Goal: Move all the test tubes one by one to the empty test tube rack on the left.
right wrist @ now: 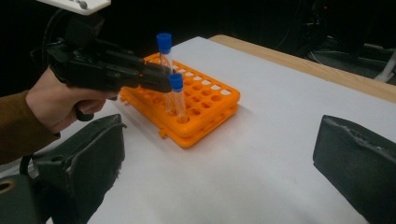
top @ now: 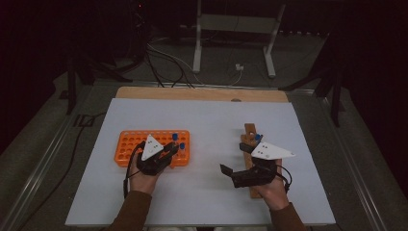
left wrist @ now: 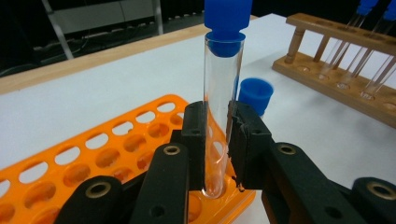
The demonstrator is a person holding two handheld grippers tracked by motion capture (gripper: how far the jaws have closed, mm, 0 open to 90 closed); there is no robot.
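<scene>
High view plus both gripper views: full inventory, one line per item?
orange rack: 1, orange, left on the sheet
held tube: 1, clear with blue cap, in left jaws, bottom at the rack
second tube: 1, clear with blue cap, standing in rack corner
wooden rack: 1, brown, right side, some tubes in it
white sheet: 1, over wooden tabletop
left gripper: black, shut on held tube
right gripper: black, jaws open, empty
</scene>
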